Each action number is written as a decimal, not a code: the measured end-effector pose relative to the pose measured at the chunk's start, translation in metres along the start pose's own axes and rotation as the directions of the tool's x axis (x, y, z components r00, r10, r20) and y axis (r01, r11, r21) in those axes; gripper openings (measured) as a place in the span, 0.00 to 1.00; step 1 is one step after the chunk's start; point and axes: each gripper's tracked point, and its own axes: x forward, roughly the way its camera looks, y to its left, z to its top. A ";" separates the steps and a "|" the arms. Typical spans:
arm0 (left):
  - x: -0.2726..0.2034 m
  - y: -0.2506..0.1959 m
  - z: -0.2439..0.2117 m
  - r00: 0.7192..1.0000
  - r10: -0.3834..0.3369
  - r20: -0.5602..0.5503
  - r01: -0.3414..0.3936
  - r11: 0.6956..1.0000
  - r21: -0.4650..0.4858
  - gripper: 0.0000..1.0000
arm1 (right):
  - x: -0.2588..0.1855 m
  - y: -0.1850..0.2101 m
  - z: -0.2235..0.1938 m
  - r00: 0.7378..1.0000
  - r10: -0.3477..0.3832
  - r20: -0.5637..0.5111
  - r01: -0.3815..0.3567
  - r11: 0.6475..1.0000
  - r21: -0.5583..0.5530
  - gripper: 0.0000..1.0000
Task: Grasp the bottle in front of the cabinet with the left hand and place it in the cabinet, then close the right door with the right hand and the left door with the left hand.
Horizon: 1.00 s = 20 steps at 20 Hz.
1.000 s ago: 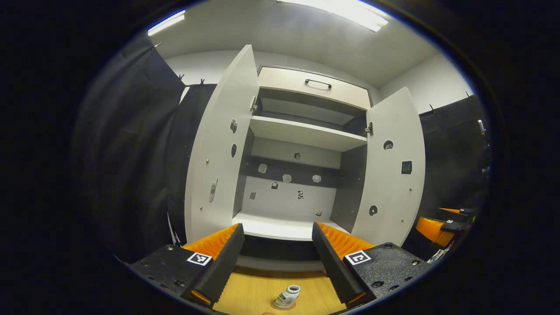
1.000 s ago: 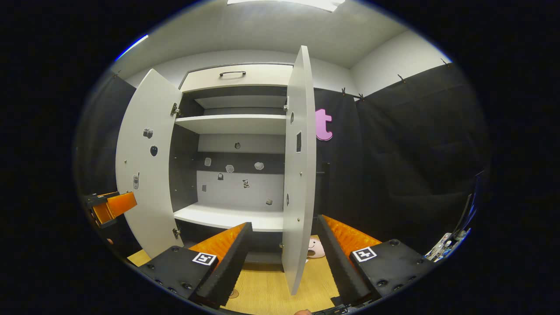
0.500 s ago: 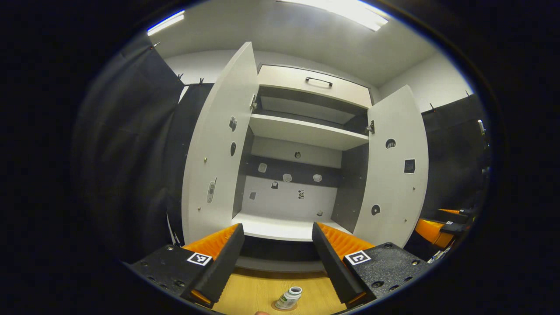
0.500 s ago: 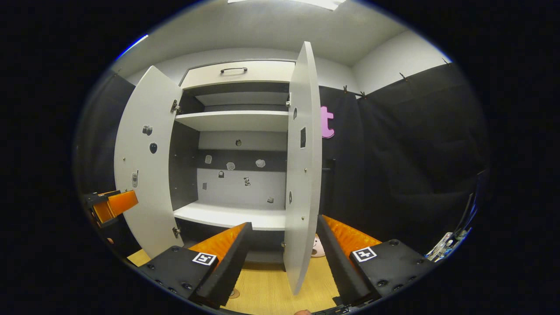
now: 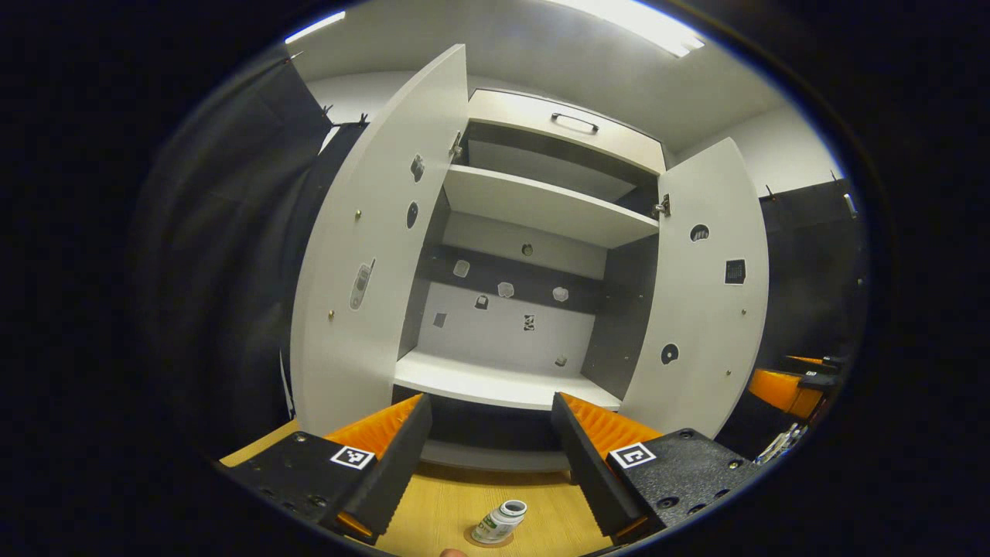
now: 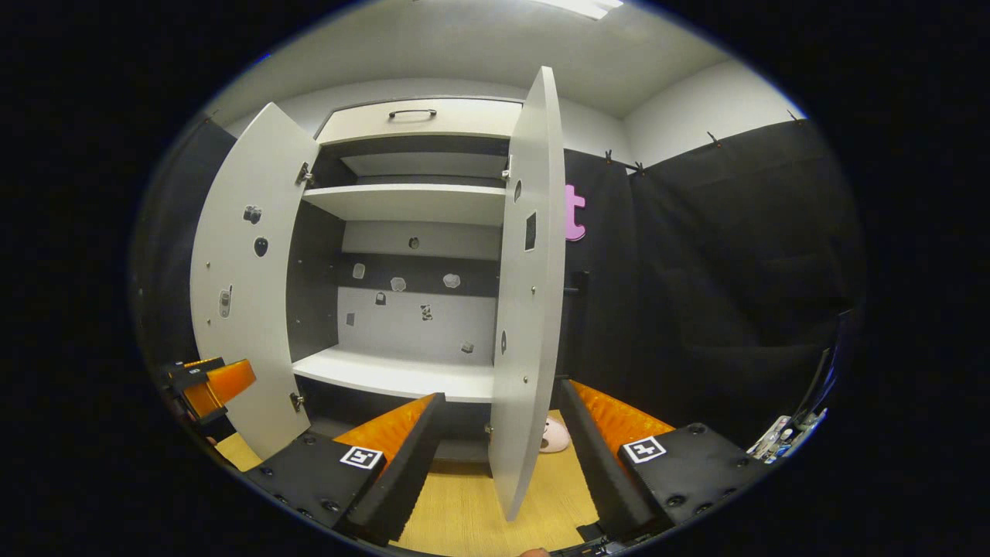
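The left gripper (image 5: 489,456) had two long wedge-shaped fingers with ribbed inner faces, each running back to a blocky, textured black body. Each body carried a small square black-and-white marker on top and several round screw heads along its outer edge. The right gripper (image 6: 499,456) had the same build: ribbed wedge fingers, textured black bodies, one square marker apiece, screws near the edges. Beside its right-hand body, what may have been a bundle of cables or connectors (image 6: 785,435) showed, too small to tell.
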 end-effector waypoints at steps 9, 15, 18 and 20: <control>0.026 -0.018 -0.104 0.989 -0.083 -0.125 0.076 0.995 -0.056 0.96 | 0.003 -0.010 -0.011 0.999 -0.041 -0.005 0.040 0.999 -0.030 0.97; 0.038 -0.032 -0.170 0.969 -0.137 -0.206 0.141 0.990 0.007 0.96 | 0.004 -0.021 -0.020 0.998 -0.065 -0.019 0.065 0.998 -0.027 0.97; 0.044 -0.037 -0.204 0.957 -0.153 -0.247 0.166 0.985 0.033 0.96 | 0.003 -0.029 -0.024 0.996 -0.084 -0.031 0.083 0.996 -0.024 0.97; 0.047 -0.039 -0.228 0.946 -0.159 -0.282 0.183 0.981 0.060 0.96 | 0.003 -0.034 -0.025 0.995 -0.098 -0.035 0.097 0.995 -0.028 0.97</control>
